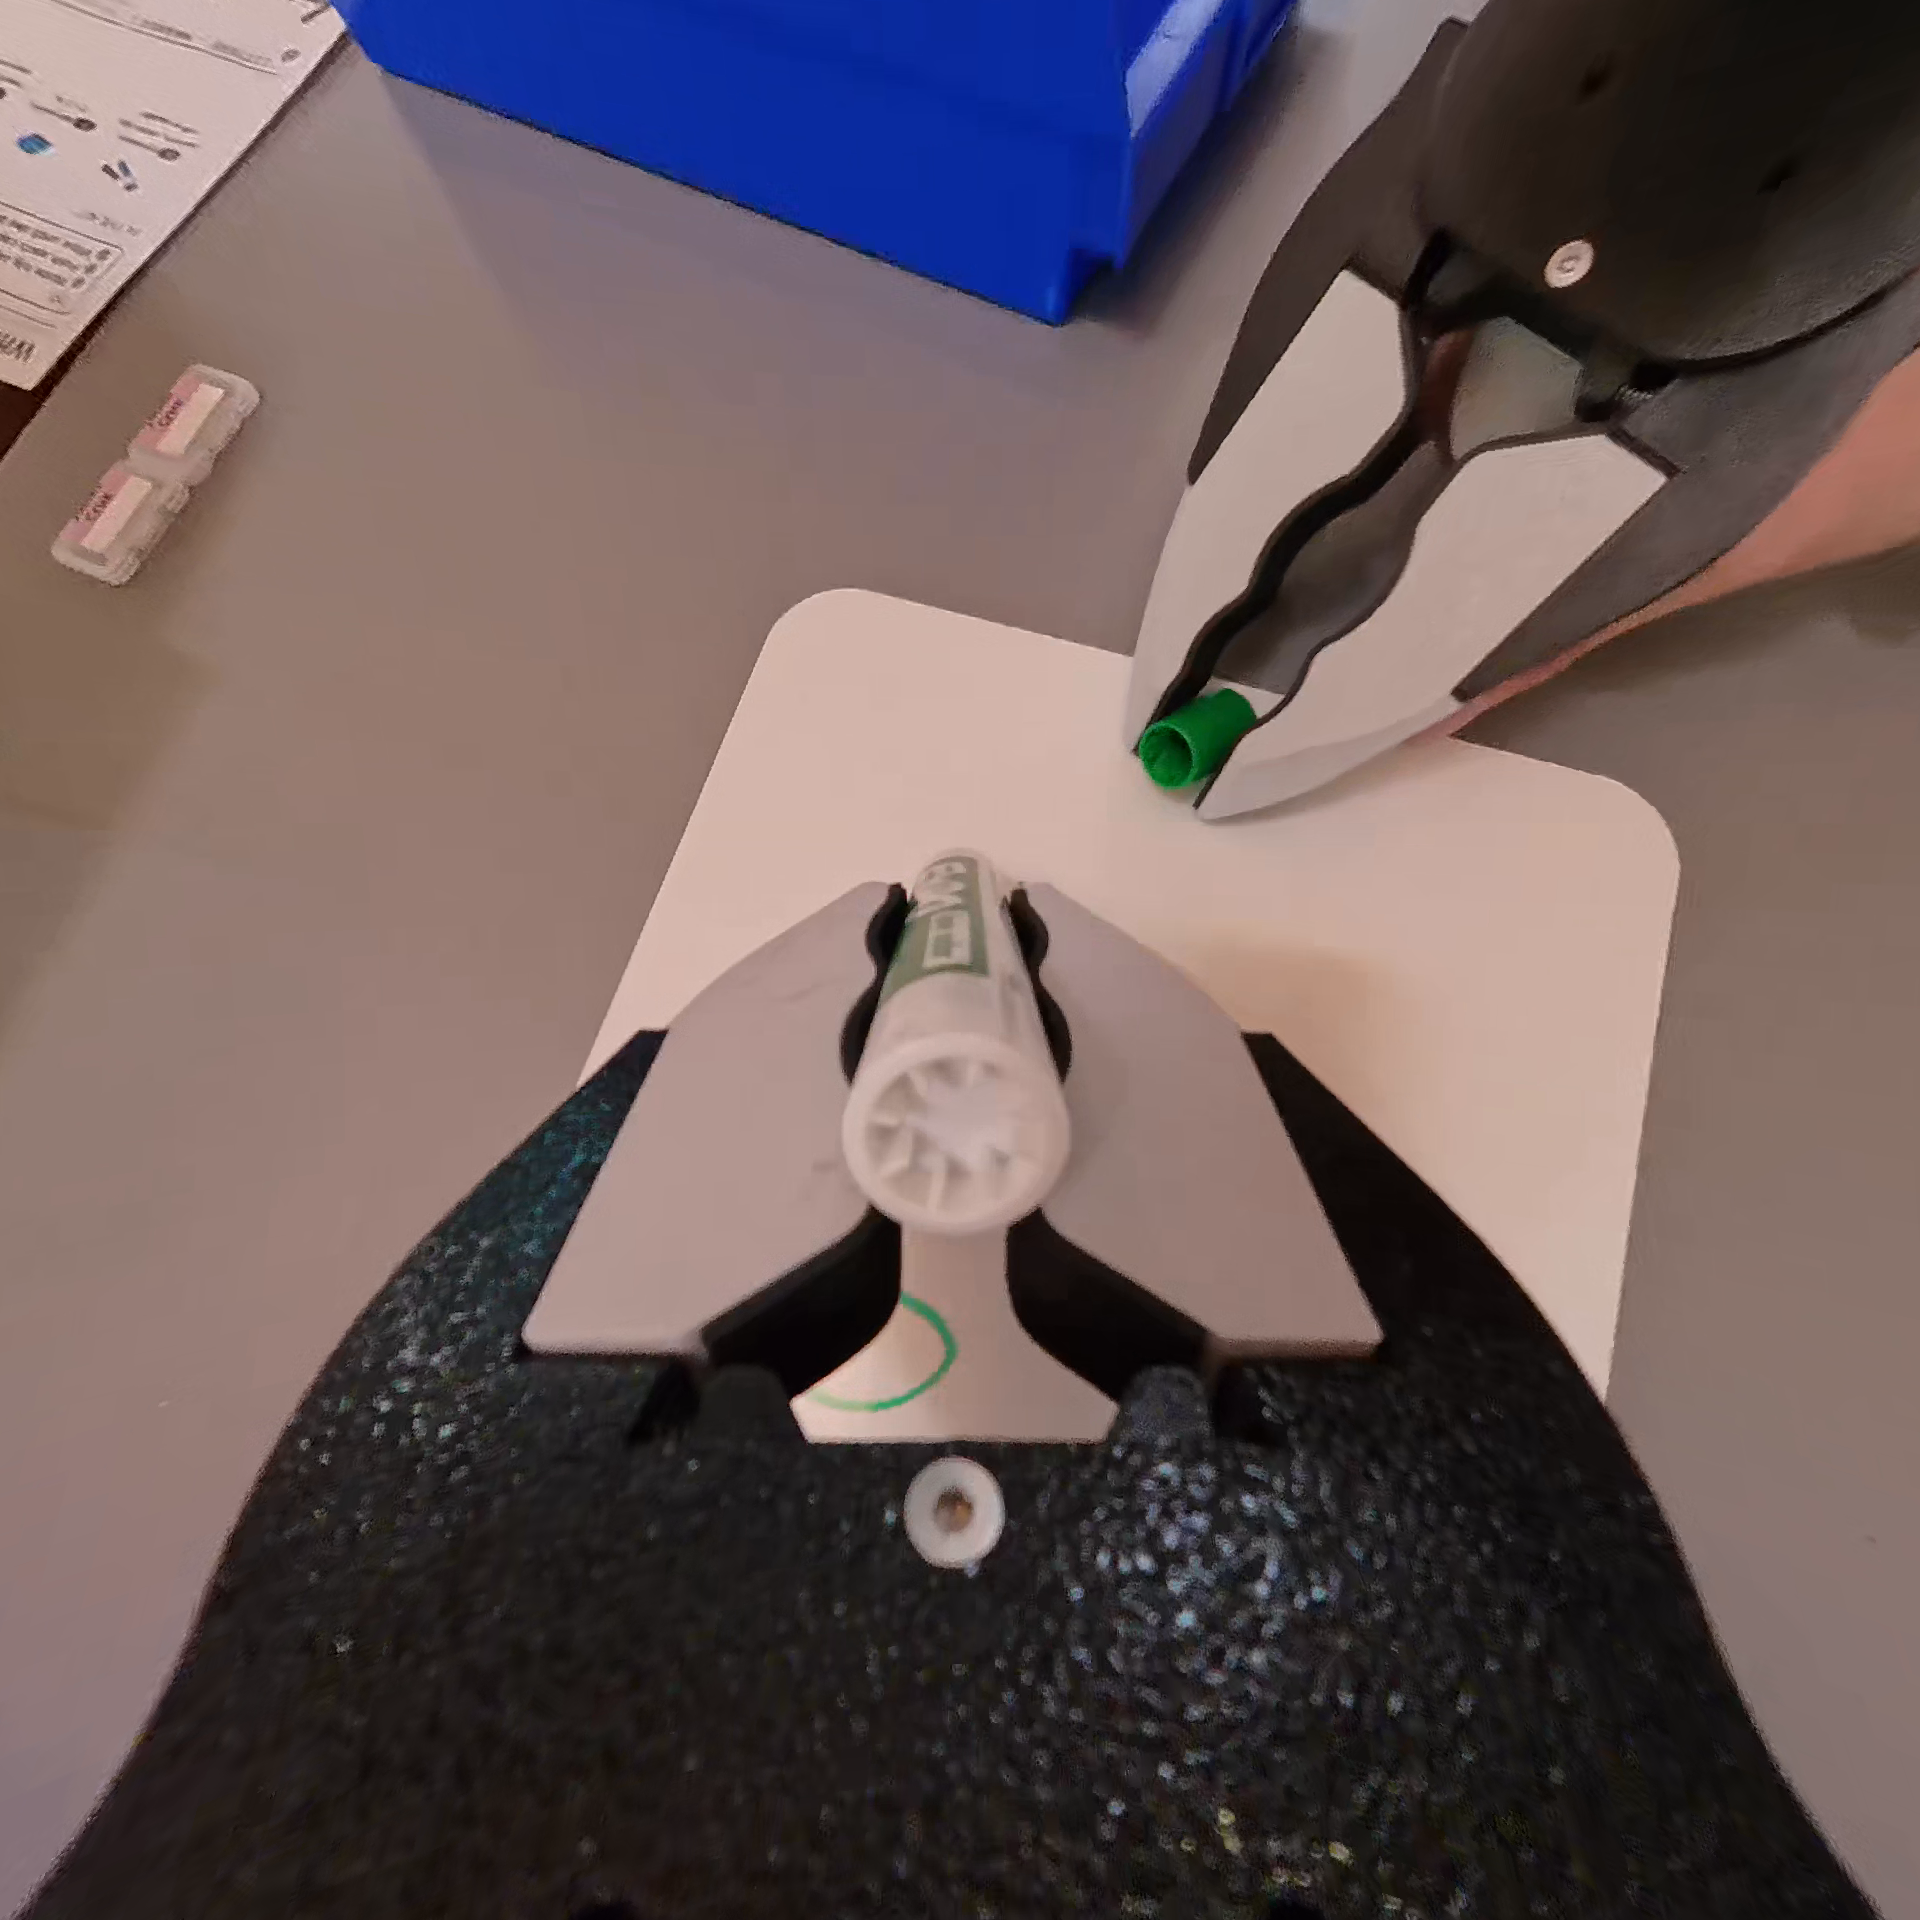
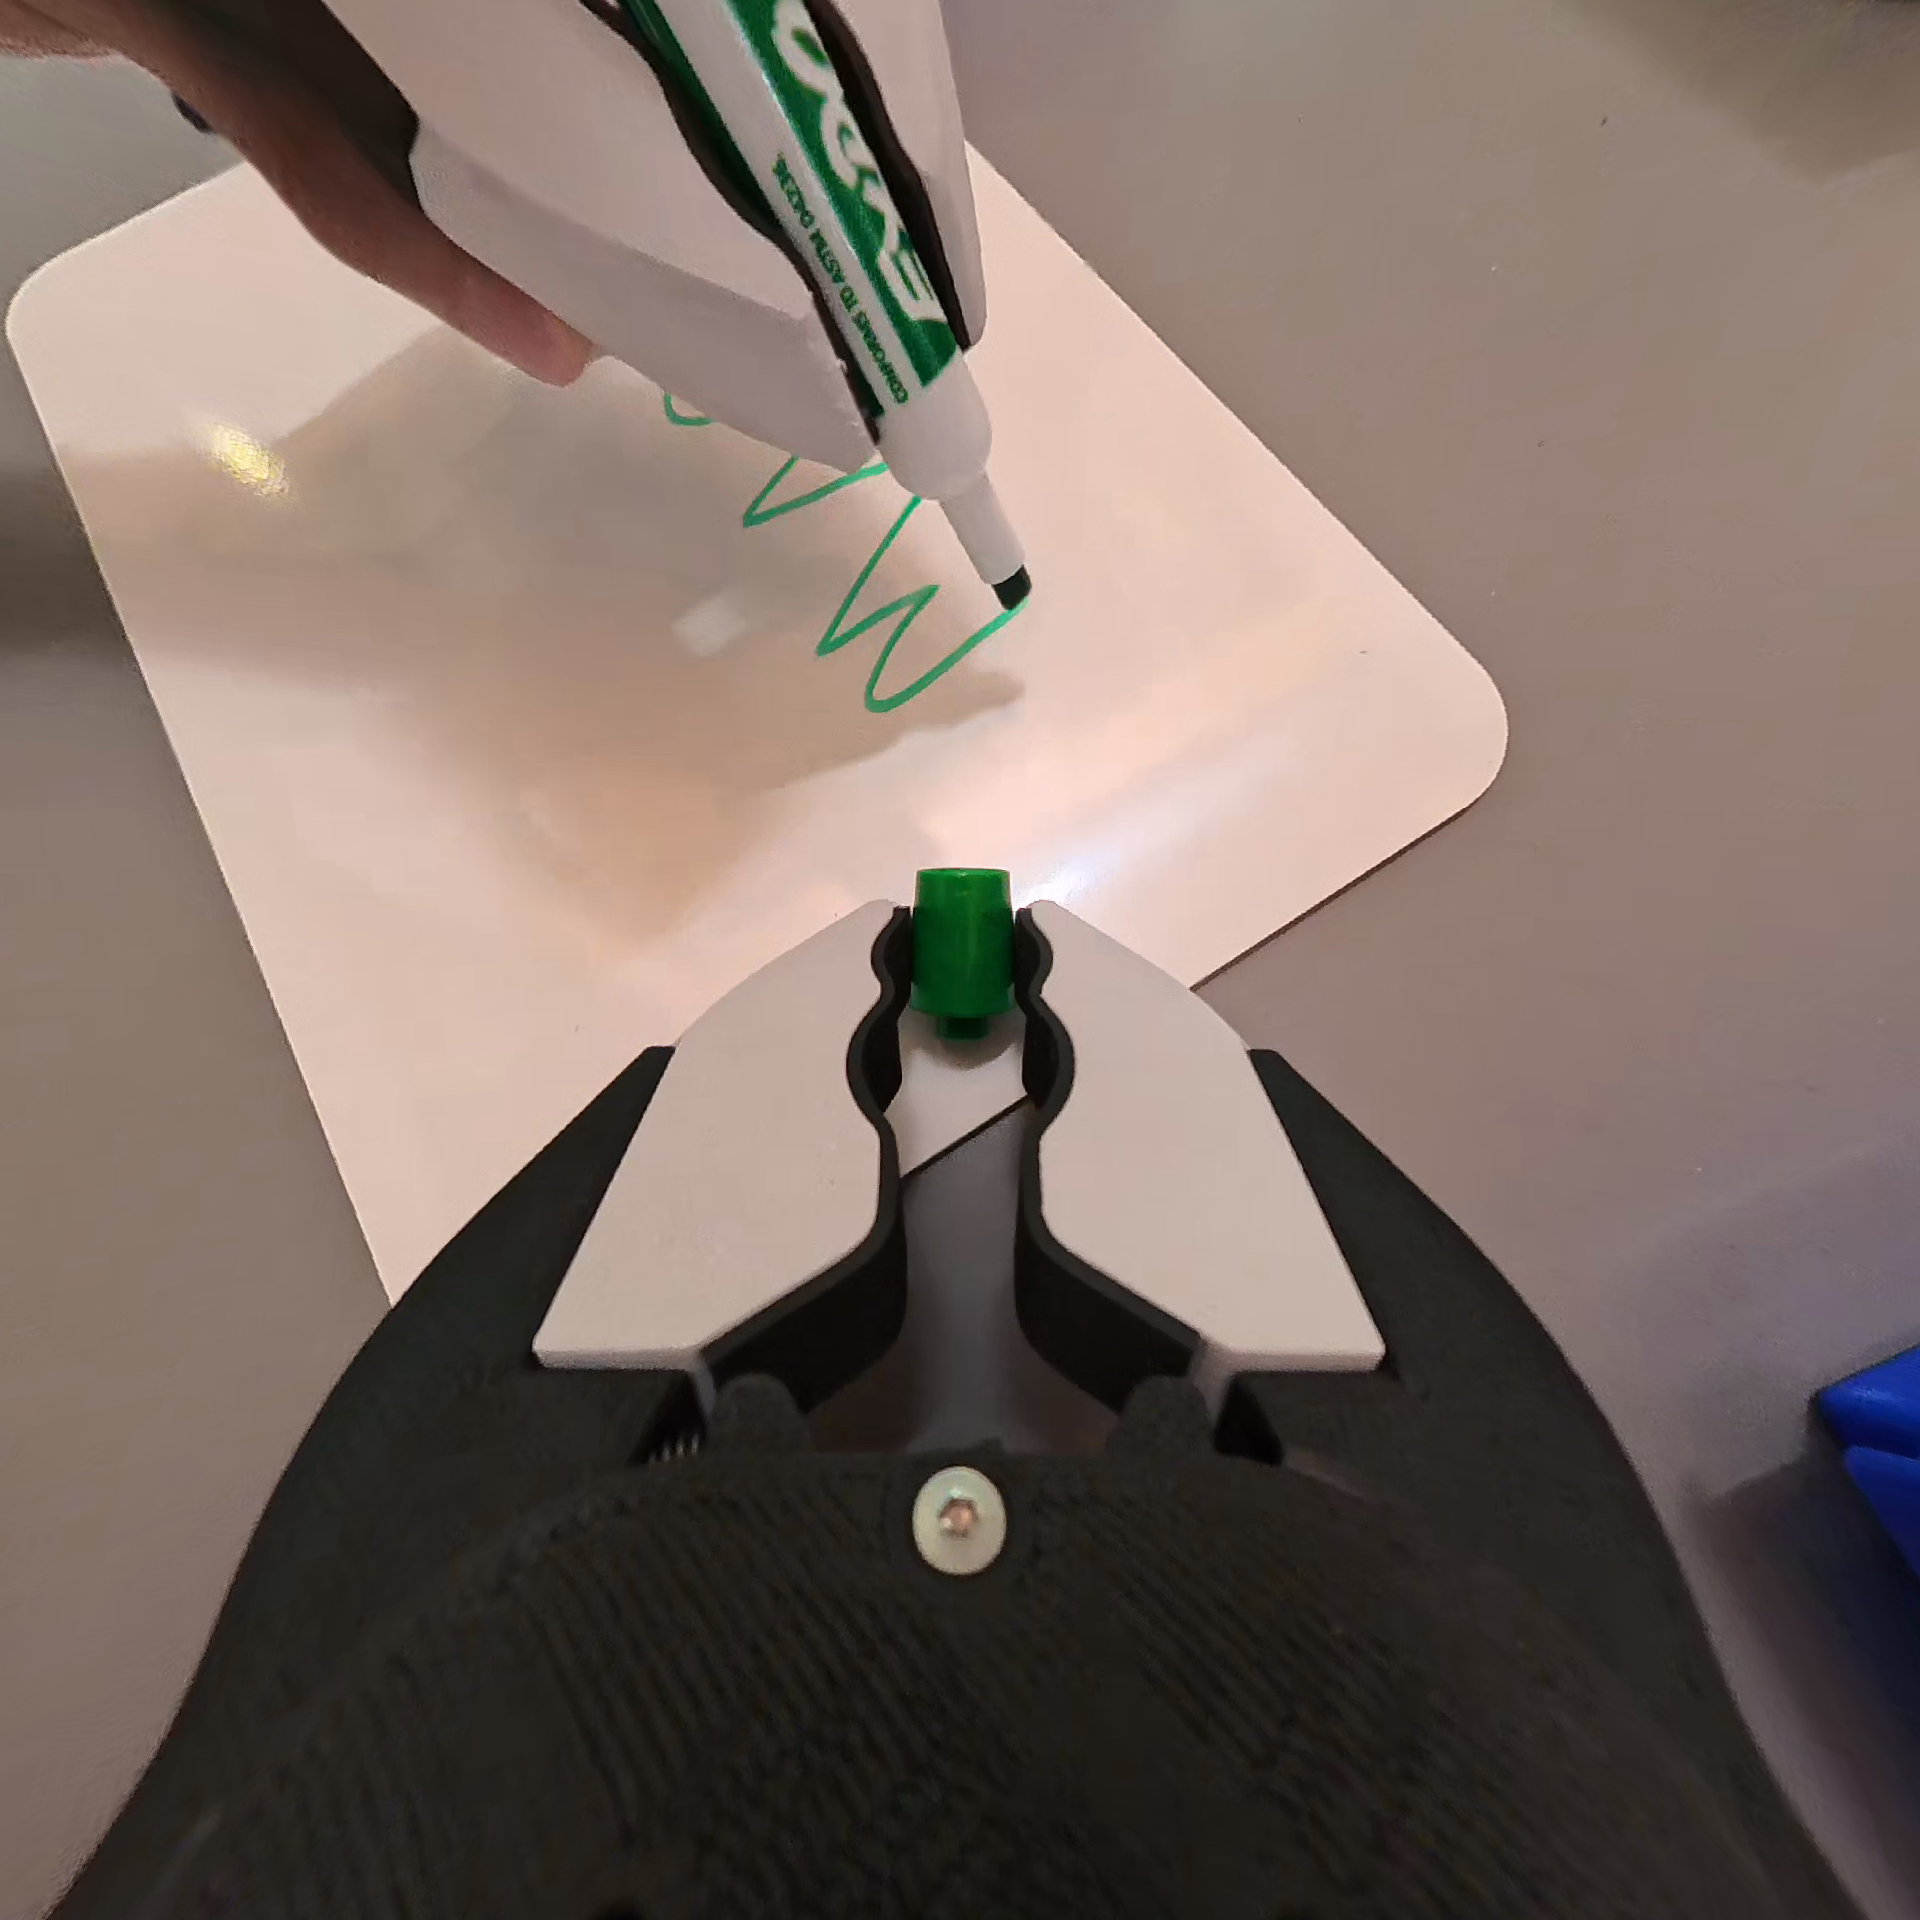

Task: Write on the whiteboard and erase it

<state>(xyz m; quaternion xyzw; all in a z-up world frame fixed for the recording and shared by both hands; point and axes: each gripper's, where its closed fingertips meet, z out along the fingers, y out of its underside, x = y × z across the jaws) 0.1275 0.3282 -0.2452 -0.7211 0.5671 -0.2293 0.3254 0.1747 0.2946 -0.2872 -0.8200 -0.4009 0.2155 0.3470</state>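
Observation:
A white whiteboard [image 1: 1299, 935] [image 2: 468, 831] with rounded corners lies flat on the grey table. My left gripper [image 1: 956, 894] [image 2: 914, 395] is shut on a white and green marker [image 1: 951, 1018] [image 2: 831, 208], tip down. The marker tip [image 2: 1010, 590] touches the board at the end of a green zigzag line [image 2: 883, 634]. A piece of that green line [image 1: 904, 1371] shows under my left gripper. My right gripper [image 2: 961, 914] [image 1: 1195, 769] is shut on the green marker cap [image 2: 961, 956] [image 1: 1190, 740] and rests at the board's edge.
A blue bin [image 1: 831, 114] [image 2: 1881, 1455] stands beyond the board. A printed sheet [image 1: 114, 135] and two small clear cases [image 1: 156, 473] lie on the table at the far left. A hand [image 2: 416, 229] holds the left gripper.

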